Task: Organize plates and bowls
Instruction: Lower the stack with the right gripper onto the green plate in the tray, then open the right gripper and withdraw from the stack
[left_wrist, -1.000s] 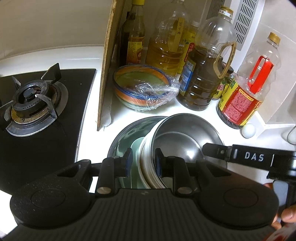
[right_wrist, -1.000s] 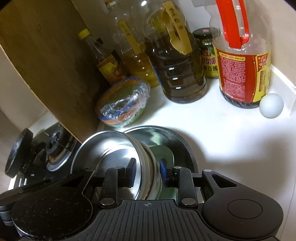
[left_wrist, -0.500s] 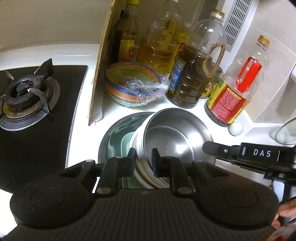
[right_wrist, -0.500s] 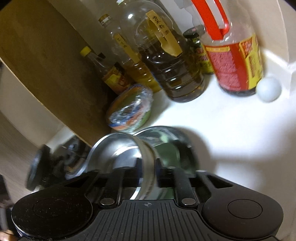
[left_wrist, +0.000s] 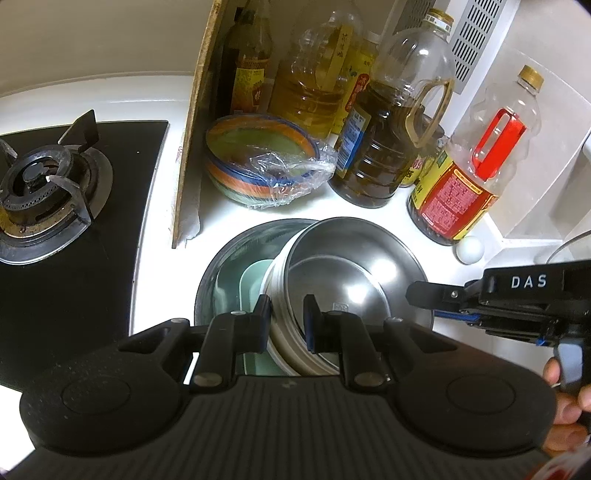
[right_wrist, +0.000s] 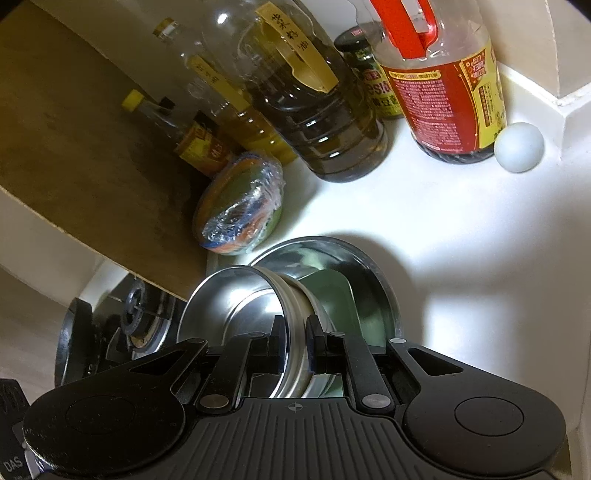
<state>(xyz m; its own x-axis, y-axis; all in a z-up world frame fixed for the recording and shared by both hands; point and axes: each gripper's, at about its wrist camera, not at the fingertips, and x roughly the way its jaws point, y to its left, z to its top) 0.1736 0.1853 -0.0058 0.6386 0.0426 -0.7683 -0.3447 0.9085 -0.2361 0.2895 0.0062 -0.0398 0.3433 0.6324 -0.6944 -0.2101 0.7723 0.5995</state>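
Two hand-held grippers hold one stack of bowls between them. The left hand-held gripper (left_wrist: 286, 317) has its fingers pinched on the near-left rim of the stack (left_wrist: 351, 273), one finger outside and one inside. Its jaws have just been closing, and now they press on the rim. The right hand-held gripper (right_wrist: 295, 336) does the same on the other side of the stack (right_wrist: 236, 306). Its jaws have also just been closing, and the rim sits tight between them.

The stack has a shiny steel bowl on top with a white bowl under it. It is tilted and sits inside a big steel basin (left_wrist: 229, 266). A pale green dish (left_wrist: 255, 280) lies in the basin too, just beside the stack.

The basin stands on the white counter (left_wrist: 369, 218). Behind it is a striped bowl (left_wrist: 258, 158) with plastic wrap on it. Next to that bowl a wood board (left_wrist: 195, 122) stands up on its edge. On the far side of the board is a black stove (left_wrist: 37, 181).

Many oil bottles stand at the back. One big one holds dark oil (left_wrist: 384, 147). One has a red handle (left_wrist: 476, 173). A white egg (left_wrist: 470, 250) lies just beside the red-handle bottle.

A person's fingers show low at the right edge of the left view.
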